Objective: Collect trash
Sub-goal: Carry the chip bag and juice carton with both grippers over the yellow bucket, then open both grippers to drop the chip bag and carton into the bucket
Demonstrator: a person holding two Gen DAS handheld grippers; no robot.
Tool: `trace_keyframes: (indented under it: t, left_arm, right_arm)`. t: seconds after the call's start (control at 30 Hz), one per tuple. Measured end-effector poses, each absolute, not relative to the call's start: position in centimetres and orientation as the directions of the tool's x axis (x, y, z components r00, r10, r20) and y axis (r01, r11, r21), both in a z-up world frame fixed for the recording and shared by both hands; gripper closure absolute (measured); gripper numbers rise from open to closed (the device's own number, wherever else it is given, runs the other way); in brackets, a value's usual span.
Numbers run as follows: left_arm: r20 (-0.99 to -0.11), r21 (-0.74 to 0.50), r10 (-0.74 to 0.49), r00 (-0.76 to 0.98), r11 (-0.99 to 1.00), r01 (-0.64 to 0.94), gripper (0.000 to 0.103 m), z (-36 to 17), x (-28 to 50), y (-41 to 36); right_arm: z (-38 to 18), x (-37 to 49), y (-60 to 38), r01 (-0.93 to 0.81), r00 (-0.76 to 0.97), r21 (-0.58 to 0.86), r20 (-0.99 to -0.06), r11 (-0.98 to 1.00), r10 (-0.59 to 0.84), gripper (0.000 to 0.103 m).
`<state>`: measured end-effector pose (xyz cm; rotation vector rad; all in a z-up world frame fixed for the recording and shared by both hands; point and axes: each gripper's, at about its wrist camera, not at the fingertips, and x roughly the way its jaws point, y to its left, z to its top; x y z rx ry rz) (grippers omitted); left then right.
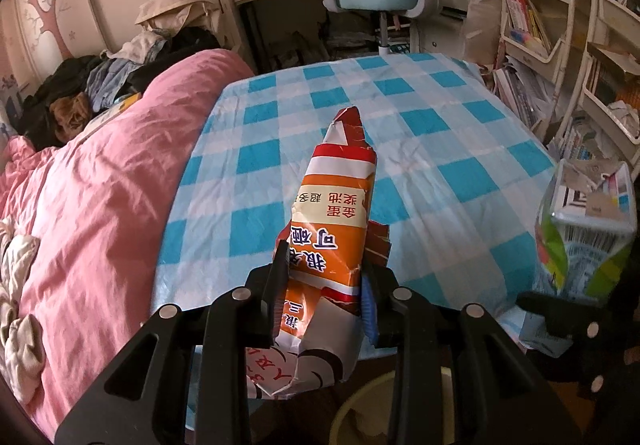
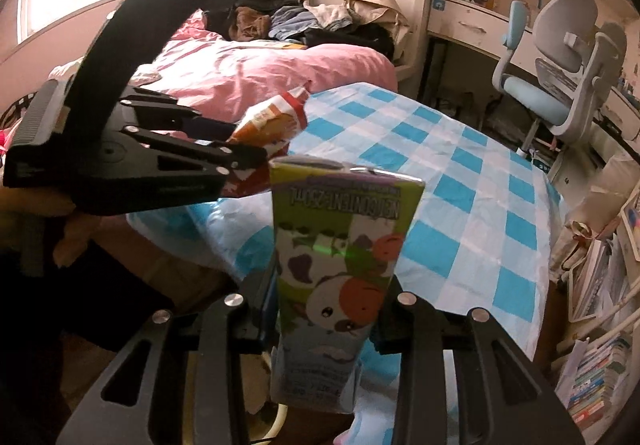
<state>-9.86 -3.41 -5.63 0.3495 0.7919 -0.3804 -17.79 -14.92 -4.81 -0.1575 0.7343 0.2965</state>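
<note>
I had the left gripper (image 1: 326, 281) clamped on a crumpled orange-and-white plastic snack wrapper (image 1: 334, 221), its pads pinching the wrapper's lower half while the torn upper end stood free over the blue-and-white checked tablecloth (image 1: 440, 149). The right gripper (image 2: 326, 309) was closed on a green-and-white printed drink carton (image 2: 340, 257), held upside down by its narrower end, so that most of the carton rose above the pads. Both pieces of trash were carried clear of the cloth, just beside each other near the table's front edge. A pale round rim (image 1: 360, 401), which I took to be the waste bin, showed below the left jaws; its full opening was hidden.

Risks as I judged them: the wrapper was thin and slack, so it could slide out of the pinch or catch on a finger at release. The carton, gripped low and top-heavy, could pivot between the pads and fall short of the rim. With the two grippers so near, either could knock the other's load. An inverted carton might also drip any dregs onto the cloth.
</note>
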Motion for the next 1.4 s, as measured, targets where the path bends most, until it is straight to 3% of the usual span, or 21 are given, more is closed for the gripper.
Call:
trace_keyframes:
  t: [0.37,0.67,0.97,1.03,1.27,1.4]
  left_arm:
    - [-0.744,0.159,-0.198,0.638,0.875,0.457,0.073,-6.1,-10.9,-3.4]
    - [-0.761,0.158,-0.172,0.625,0.886,0.436,0.073,-7.1,-11.9,-2.4]
    - [-0.807,0.102,-0.163,0.568,0.909,0.404,0.073,-8.4,-14.2,-0.7]
    - [-0.824,0.082,-0.164,0.542,0.912,0.401,0.073,-9.0,-15.0,-0.4]
    - [-0.917,-0.053,-0.206,0.342,0.912,0.406,0.071,-12.7,-19.3,0.6]
    - [-0.926,-0.042,-0.204,0.317,0.891,0.452,0.052,-13.4,-22.1,0.0]
  right_arm:
    - [-5.8,-19.4,-13.2,-0.385,0.662,0.01,-0.693,0.923,0.284,0.068]
    - [-7.3,-21.1,-11.2,-0.477,0.541,0.122,-0.739,0.871,0.4,0.065]
    - [-9.2,-22.6,-9.4,-0.531,0.413,0.163,-0.808,0.832,0.421,0.064]
    - [-9.6,-23.2,-9.2,-0.517,0.417,0.128,-0.826,0.846,0.38,0.053]
    - [-8.3,-24.5,-12.6,-0.32,0.566,0.102,-0.777,0.942,0.276,0.032]
    - [-7.3,-25.1,-14.6,-0.183,0.653,0.093,-0.733,0.979,0.192,0.02]
